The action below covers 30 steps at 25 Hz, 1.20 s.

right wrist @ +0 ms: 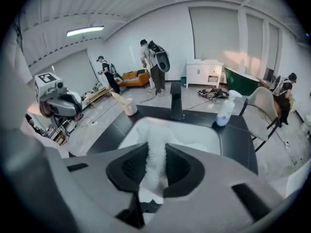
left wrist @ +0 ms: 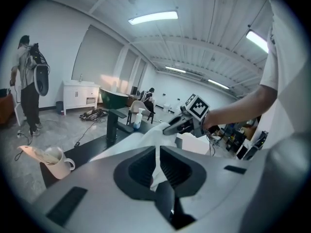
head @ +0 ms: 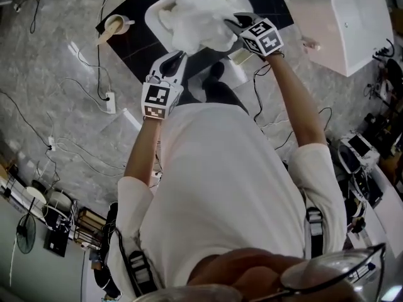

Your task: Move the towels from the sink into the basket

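A white towel hangs bunched above the white sink, which is set in a black counter. My right gripper is shut on the towel's right side. In the right gripper view a thick fold of towel runs up between the closed jaws over the sink. My left gripper is at the towel's lower left edge. In the left gripper view a thin white fold is pinched between its jaws. A pale open bin, possibly the basket, stands on the floor to the right.
A cream mug stands at the counter's left end. A black faucet and a white pump bottle are behind the sink. Cables and a power strip lie on the floor. People stand farther back.
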{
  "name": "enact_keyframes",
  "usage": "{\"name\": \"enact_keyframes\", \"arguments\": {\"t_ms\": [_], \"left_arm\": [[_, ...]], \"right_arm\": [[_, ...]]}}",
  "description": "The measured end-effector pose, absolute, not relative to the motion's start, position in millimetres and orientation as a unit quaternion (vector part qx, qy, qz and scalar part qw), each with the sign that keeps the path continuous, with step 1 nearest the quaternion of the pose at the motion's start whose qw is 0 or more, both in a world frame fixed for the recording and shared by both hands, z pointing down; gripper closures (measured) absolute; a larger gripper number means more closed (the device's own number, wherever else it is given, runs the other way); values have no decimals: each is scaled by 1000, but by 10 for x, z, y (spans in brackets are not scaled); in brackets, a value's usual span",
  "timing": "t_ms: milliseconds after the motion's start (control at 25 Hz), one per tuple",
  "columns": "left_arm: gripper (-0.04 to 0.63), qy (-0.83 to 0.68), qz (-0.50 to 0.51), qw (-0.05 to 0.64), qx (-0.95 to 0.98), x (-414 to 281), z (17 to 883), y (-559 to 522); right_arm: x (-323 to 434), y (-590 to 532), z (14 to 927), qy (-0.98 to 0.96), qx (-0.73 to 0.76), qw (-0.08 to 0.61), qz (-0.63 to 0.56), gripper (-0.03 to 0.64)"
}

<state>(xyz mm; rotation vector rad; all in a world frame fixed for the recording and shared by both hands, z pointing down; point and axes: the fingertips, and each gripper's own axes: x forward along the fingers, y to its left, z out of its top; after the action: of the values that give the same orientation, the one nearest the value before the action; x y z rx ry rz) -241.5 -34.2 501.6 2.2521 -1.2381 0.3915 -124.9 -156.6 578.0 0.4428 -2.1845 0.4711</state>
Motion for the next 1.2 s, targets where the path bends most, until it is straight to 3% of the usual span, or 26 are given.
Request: {"name": "enact_keyframes", "arguments": {"t_ms": [560, 1200], "left_arm": [[565, -416, 136, 213, 873, -1757, 4222, -406], [565, -303, 145, 192, 922, -380, 3892, -463]], "right_arm": [[-325, -1681, 3595, -904, 303, 285, 96, 546], [2157, -1030, 2398, -816, 528, 228, 56, 545]]}}
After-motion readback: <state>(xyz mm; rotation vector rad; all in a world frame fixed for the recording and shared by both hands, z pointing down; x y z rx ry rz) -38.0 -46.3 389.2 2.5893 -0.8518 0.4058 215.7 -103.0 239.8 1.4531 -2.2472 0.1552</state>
